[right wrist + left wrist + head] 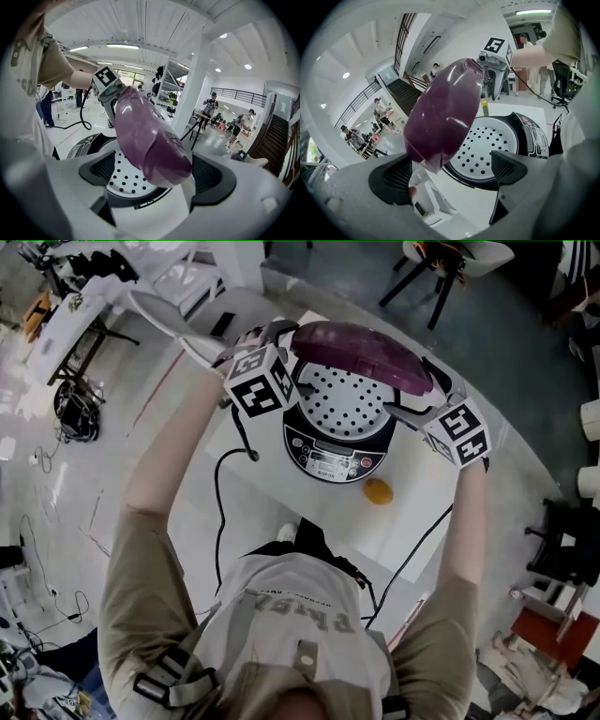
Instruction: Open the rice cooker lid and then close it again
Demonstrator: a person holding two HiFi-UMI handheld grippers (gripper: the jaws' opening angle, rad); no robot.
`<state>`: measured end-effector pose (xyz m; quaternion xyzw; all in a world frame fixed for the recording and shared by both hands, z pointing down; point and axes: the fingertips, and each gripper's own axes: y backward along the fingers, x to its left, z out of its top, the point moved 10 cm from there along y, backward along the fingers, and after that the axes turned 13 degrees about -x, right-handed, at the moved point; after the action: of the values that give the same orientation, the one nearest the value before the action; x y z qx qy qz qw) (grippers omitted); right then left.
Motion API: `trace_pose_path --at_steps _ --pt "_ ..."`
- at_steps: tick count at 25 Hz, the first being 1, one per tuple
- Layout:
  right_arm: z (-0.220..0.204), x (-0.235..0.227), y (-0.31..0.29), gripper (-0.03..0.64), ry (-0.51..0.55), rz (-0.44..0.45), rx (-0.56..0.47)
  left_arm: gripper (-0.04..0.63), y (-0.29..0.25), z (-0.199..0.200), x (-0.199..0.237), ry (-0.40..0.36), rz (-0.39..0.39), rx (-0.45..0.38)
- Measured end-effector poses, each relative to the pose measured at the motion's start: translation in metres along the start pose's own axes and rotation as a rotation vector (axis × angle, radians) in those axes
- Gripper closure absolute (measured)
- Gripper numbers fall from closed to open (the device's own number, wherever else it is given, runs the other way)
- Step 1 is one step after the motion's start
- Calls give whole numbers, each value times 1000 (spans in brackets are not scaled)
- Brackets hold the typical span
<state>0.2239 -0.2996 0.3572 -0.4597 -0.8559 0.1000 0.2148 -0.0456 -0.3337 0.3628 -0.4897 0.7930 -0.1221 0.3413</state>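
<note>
Rice cooker [333, 457] stands on the white tabletop [412, 517], its purple lid [361, 351] tipped up and open. Left gripper [451, 172] and right gripper [154, 173] both have jaws spread wide, with the lid's edge between them but not clamped. To close it, I'd press both sides down evenly until the latch catches

Open purple lid [361, 351] above rice cooker [335, 460]
</note>
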Motion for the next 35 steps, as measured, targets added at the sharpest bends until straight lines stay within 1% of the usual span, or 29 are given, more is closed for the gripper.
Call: trace_pose_path --at_steps 8,14,19,27,30,35 --pt "-10 20 5 130 -21 50 36 52 5 -11 -26 -17 -50 50" --pt "-16 30 7 118 -26 81 61 34 6 -17 -39 -34 -90 84" --pt "-20 39 8 107 -19 115 99 29 7 -21 -48 -42 -123 111" --pt "-24 48 9 81 -7 196 171 17 8 -27 -56 -66 -191 153" --pt "-25 51 9 74 5 224 195 17 8 -29 -58 -80 -208 160" --pt "-28 55 10 64 6 258 219 15 9 -32 -64 -84 -237 173"
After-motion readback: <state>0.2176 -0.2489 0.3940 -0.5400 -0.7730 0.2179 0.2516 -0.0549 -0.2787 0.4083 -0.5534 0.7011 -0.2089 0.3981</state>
